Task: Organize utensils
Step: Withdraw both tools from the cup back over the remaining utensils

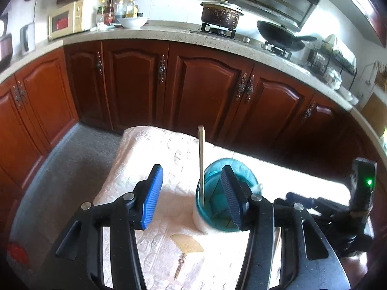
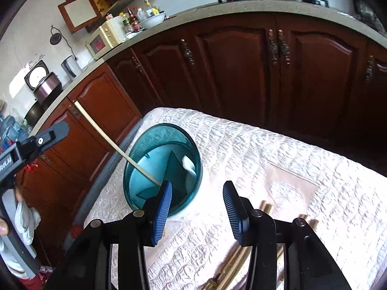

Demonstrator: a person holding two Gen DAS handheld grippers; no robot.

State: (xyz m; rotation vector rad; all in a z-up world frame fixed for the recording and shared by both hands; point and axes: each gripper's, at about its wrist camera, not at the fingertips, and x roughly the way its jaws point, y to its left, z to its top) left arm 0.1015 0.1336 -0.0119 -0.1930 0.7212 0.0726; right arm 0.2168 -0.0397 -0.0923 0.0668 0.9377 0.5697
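Both tongs released and empty, left gripper [image 1: 191, 194] and right gripper [image 2: 197, 211] over the cloth [image 2: 302, 145], one utensil [image 1: 201, 166] already upright in the teal holder [image 2: 162, 166], next likely grabbing the gold sticks [image 2: 238, 258] beneath the right one, kitchen cabinets [image 1: 135, 82] behind.

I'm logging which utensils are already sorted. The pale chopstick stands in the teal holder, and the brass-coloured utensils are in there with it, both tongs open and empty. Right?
Not quite. The brass-coloured utensils are not in the teal holder; the right wrist view shows them lying on the white cloth below the right tongs. The pale chopstick does stand in the holder, and the left tongs and right tongs are open and empty.
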